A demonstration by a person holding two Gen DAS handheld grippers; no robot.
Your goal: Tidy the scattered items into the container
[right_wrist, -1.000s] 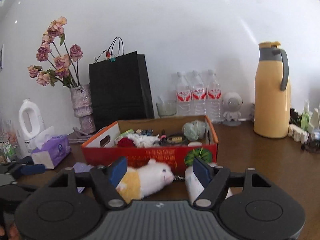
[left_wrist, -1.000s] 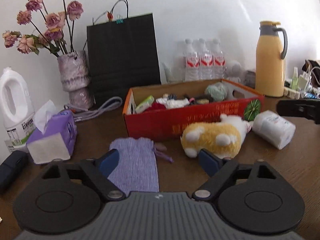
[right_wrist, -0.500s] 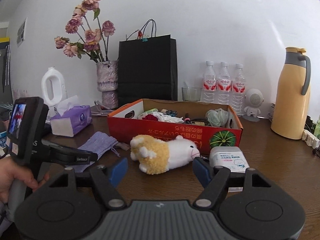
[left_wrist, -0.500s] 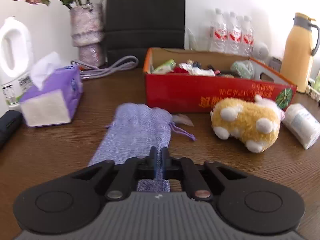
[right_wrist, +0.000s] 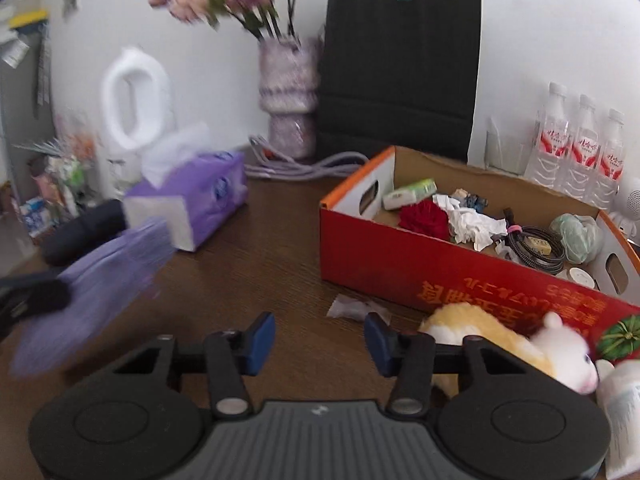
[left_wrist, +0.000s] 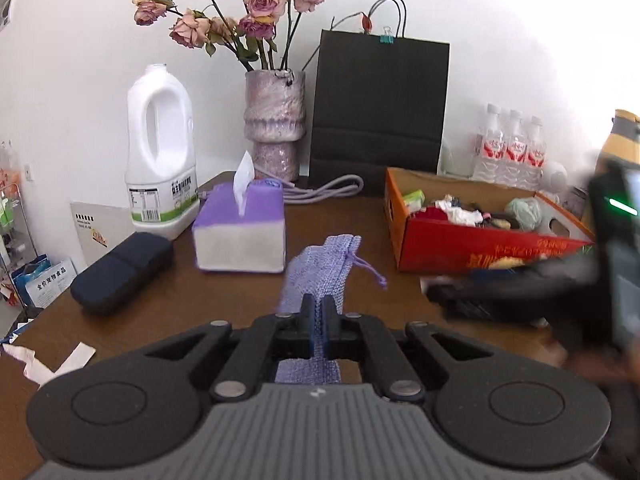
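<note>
My left gripper [left_wrist: 318, 312] is shut on a purple drawstring pouch [left_wrist: 320, 268] and holds it lifted above the wooden table; the pouch also shows blurred in the right wrist view [right_wrist: 100, 276]. The red cardboard box [right_wrist: 460, 276] with several items inside stands to the right, also in the left wrist view [left_wrist: 480, 248]. My right gripper [right_wrist: 320, 336] is open and empty, low over the table in front of the box. A yellow and white plush toy [right_wrist: 504, 336] lies just right of its right finger. A white roll [right_wrist: 620, 400] lies at the far right.
A purple tissue box [left_wrist: 240, 236], a dark case [left_wrist: 120, 272] and a white jug [left_wrist: 162, 156] stand at the left. A vase of dried roses [left_wrist: 274, 124], a black paper bag [left_wrist: 380, 112] and water bottles [right_wrist: 580, 148] line the wall. A crumpled wrapper [right_wrist: 352, 308] lies before the box.
My left gripper, shut on the pouch, has lifted it off the table and swung left. My right gripper has moved down and left, close to the plush toy.
</note>
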